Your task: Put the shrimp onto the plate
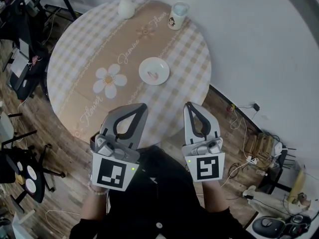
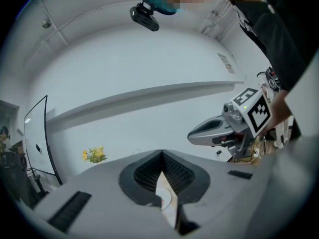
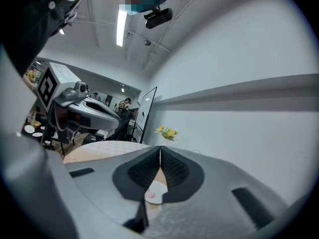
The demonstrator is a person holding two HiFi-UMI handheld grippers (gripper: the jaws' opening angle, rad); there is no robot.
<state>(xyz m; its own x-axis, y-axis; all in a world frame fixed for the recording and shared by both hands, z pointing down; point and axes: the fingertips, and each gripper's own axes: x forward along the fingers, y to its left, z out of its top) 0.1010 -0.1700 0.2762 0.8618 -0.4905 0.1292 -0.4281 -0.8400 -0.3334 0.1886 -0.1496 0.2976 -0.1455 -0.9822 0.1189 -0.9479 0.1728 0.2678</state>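
I see bright, even indoor light; ceiling strip lamp (image 3: 121, 28) glares in right gripper view. Plate (image 1: 160, 65) shadow faint. Gripper views fisheye-bent, corners black, near jaws soft.

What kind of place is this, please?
Probably a workroom or lab staged as a dining corner: a round table with a checked cloth and flower vase, but loose cables on the wooden floor and a whiteboard.

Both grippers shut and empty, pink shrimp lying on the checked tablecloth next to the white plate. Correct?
One thing is off. The small pink shrimp lies on the round white plate, not beside it on the checked tablecloth; the head view shows this. The left gripper and right gripper are shut and empty, as you said.
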